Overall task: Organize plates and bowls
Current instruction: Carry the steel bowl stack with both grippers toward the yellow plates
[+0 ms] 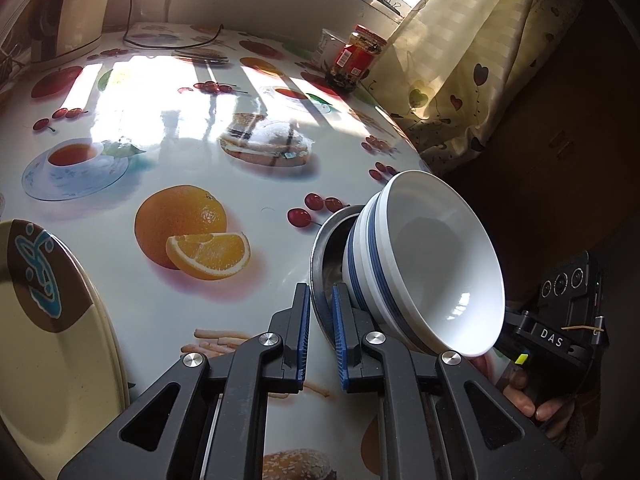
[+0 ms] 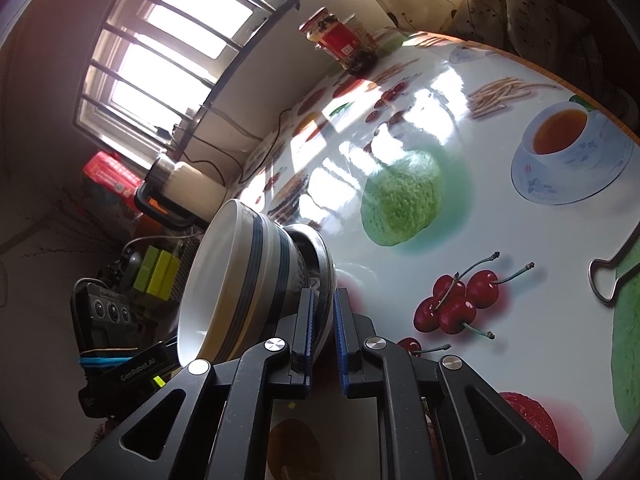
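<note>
A stack of white bowls with blue bands [image 1: 440, 264] sits in a steel plate [image 1: 320, 248] held above the table's right edge. My left gripper [image 1: 321, 300] is shut on the steel plate's rim, blue pads on either side of it. In the right wrist view the same bowls [image 2: 240, 280] and steel plate [image 2: 326, 264] appear, and my right gripper [image 2: 325, 304] is shut on the opposite part of the rim. A cream plate with a brown and blue pattern [image 1: 52, 340] lies at the table's near left.
The glossy fruit-print table [image 1: 200, 152] carries a red-labelled jar [image 1: 356, 60] and a cream kettle [image 1: 76, 8] with its cord at the back. A wire clip [image 2: 604, 280] lies at the right. A curtain [image 1: 460, 72] hangs beyond the table's right edge.
</note>
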Motion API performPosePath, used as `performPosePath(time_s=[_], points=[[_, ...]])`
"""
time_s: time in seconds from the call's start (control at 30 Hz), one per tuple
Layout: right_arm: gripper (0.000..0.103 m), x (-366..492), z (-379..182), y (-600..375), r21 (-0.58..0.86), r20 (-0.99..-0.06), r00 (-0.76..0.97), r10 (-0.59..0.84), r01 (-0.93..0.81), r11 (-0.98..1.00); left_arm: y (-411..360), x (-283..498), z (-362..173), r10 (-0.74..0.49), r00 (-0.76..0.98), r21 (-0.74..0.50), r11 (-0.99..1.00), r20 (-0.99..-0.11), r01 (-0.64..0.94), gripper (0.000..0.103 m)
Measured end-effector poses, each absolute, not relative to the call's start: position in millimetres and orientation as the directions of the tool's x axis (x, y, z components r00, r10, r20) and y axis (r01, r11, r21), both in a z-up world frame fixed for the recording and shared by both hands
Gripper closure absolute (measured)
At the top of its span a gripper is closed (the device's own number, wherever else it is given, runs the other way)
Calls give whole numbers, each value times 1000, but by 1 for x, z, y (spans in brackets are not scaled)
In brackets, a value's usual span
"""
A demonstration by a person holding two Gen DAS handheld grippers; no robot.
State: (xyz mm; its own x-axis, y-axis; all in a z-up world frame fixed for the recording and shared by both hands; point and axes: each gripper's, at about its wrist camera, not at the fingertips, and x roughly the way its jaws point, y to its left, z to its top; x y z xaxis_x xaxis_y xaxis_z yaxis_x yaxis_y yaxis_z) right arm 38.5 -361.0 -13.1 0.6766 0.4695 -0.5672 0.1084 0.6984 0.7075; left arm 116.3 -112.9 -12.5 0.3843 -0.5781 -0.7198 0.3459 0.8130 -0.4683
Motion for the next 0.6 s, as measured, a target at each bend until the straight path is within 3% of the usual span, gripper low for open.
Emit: performPosePath(time_s=[0.6], points=[[93,38,-14,-362,710,-564,678,471,107,696,-113,117,-11,-584,386,-477,809,-714,343,92]])
